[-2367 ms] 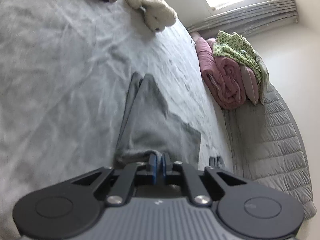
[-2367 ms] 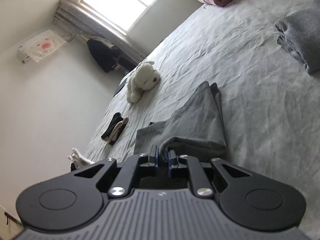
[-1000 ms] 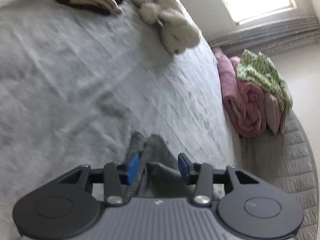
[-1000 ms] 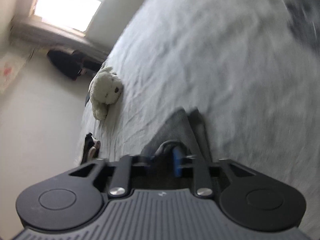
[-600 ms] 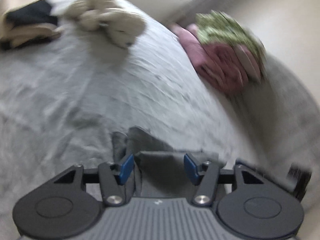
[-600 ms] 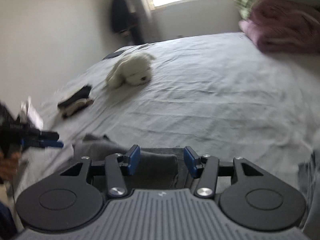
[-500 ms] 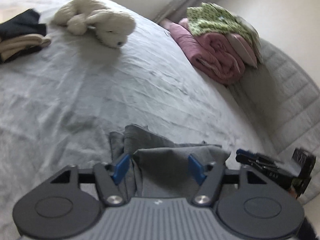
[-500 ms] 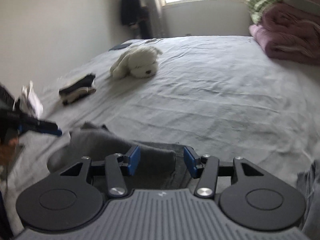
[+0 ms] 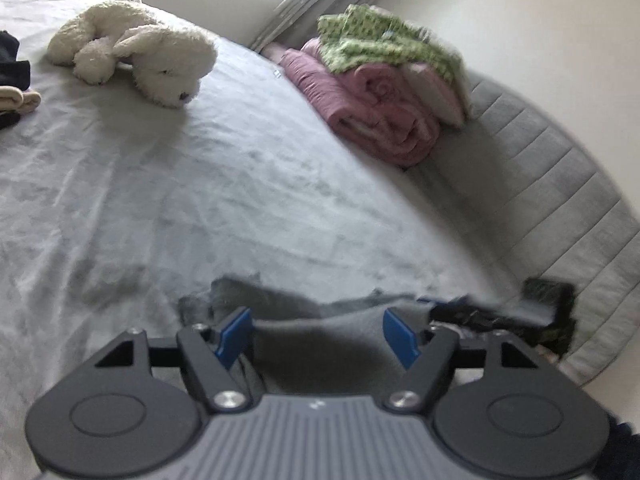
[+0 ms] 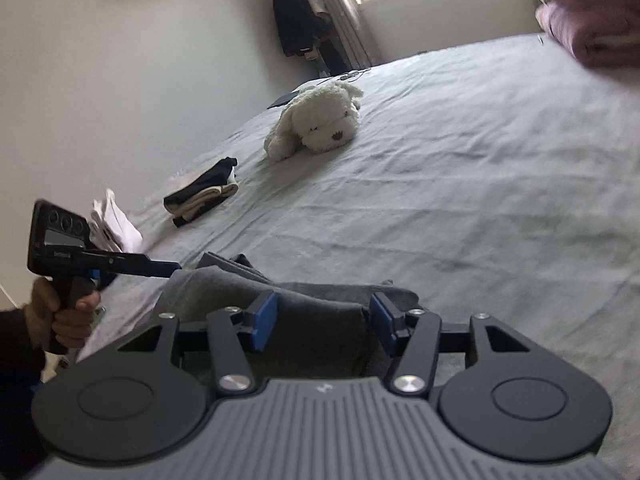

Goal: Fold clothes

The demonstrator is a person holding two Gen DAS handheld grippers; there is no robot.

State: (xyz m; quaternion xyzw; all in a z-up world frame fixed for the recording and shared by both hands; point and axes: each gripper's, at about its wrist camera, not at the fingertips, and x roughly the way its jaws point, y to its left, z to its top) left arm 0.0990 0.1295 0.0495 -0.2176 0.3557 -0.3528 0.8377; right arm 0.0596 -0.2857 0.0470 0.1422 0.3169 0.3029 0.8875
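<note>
1. The folded grey garment lies on the bed, at its near edge.
2. The left gripper is opening; cloth sits between its blue pads, unpressed.
3. The right gripper is opening too, straddling the fold loosely.
4. A white plush dog lies well beyond.

Earlier we had both tongs pinched shut on the folded grey cotton garment; now our left gripper and right gripper are opening, blue pads clear of the cloth lying between them, both rolled level.
</note>
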